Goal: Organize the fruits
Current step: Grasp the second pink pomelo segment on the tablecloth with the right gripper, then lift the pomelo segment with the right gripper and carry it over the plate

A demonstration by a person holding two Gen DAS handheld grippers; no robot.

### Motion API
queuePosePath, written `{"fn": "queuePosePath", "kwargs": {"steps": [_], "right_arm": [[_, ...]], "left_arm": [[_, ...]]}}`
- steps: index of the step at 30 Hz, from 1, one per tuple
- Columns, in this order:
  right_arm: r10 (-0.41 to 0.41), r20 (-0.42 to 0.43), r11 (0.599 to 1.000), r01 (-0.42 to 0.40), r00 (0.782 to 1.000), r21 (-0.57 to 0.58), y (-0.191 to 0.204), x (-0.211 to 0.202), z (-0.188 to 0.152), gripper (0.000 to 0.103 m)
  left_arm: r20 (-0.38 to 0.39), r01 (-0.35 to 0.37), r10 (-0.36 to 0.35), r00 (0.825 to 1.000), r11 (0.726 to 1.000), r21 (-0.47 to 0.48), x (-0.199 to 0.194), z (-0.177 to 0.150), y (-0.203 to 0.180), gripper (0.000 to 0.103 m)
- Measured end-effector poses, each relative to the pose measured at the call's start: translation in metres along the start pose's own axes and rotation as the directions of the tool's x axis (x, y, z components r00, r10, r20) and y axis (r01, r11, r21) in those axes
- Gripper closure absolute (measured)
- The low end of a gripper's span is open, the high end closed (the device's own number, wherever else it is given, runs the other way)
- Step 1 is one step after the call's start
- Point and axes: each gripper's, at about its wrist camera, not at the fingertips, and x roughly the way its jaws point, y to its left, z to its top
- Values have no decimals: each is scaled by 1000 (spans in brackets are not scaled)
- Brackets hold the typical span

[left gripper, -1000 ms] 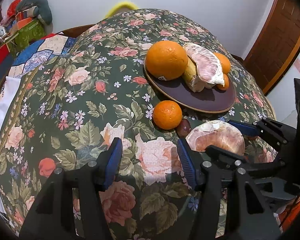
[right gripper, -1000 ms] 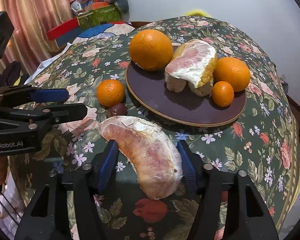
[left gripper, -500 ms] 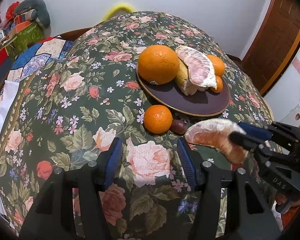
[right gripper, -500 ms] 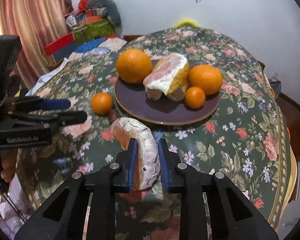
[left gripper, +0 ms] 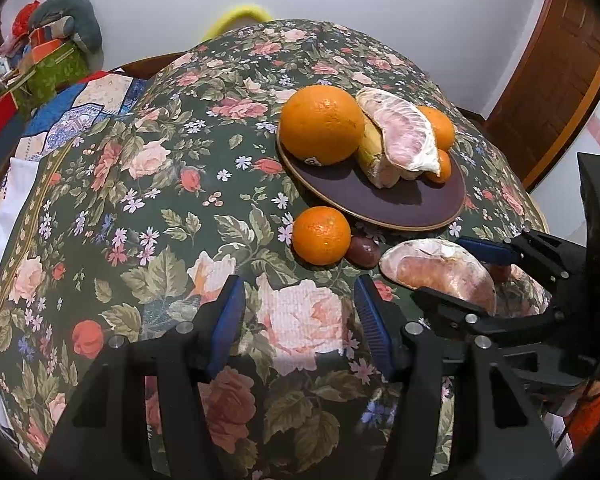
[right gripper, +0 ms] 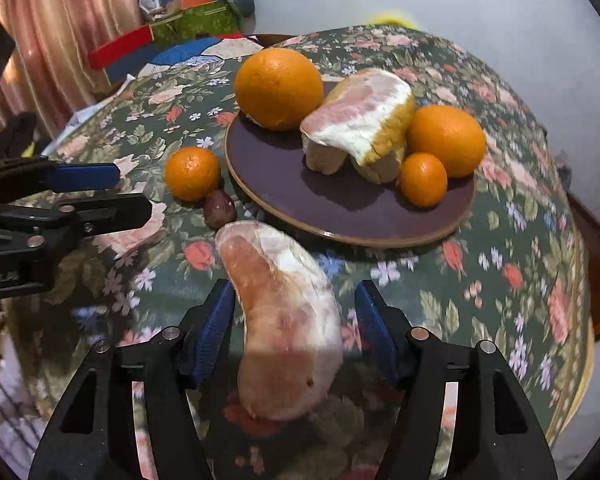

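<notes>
A dark purple plate (right gripper: 340, 216) (left gripper: 380, 204) holds a large orange (right gripper: 279, 88), a peeled pomelo piece (right gripper: 360, 120), another orange (right gripper: 446, 140) and a small mandarin (right gripper: 423, 179). A loose mandarin (left gripper: 321, 235) (right gripper: 192, 174) and a small dark fruit (left gripper: 363, 251) (right gripper: 219, 208) lie on the cloth beside the plate. A pomelo segment (right gripper: 284, 328) (left gripper: 440, 272) lies between the open fingers of my right gripper (right gripper: 296, 320); the pads stand apart from it. My left gripper (left gripper: 300, 320) is open and empty above the cloth, in front of the loose mandarin.
The round table carries a dark floral tablecloth (left gripper: 140, 200). Boxes and soft items (left gripper: 40, 60) pile up at the far left beside a curtain (right gripper: 60, 20). A wooden door (left gripper: 560, 80) stands at the right. The table edge drops off near both grippers.
My right gripper was shut on the pomelo segment half a second ago; its fingers have now opened wide and the segment lies between them. The left gripper stays open.
</notes>
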Motion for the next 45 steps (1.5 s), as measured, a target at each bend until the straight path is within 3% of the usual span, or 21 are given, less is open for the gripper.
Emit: {"fn": "queuePosePath", "kwargs": {"steps": [2,4,10,15,28,40,45], "right_arm": [[4,-2,1000,-4,1000,-2,0,1,2,46],[24,5,1000,-24,1000,-1,-1,1,2,60],[23,35,999,-24,999,27,-2,-7,-1,67],[23,86,998,-28,996,65,-8,-25,-7,79],[-9,181,994,-10,984,106,-25,-63,-10,81],[-34,234,990,0,972,142,-38,-74,1,82],[-52,258,988,11,965,157,-42,-78,6,82]], "left_arm": [[-1,-3,3,1000,1000,-1,1,0,2,46],[-2,-6,6,1000,1000,-2,3,0,2,46],[0,-1,1,1000,1000,-4,4,2,1,46],[4,7,-7,1000,1000,7,8,9,-3,47],[-3,23,-23,1000,1000,6,25,25,-9,62],[-12,49,-49,999,999,-8,36,29,-10,67],[25,50,-50,998,999,-2,22,34,-11,68]]}}
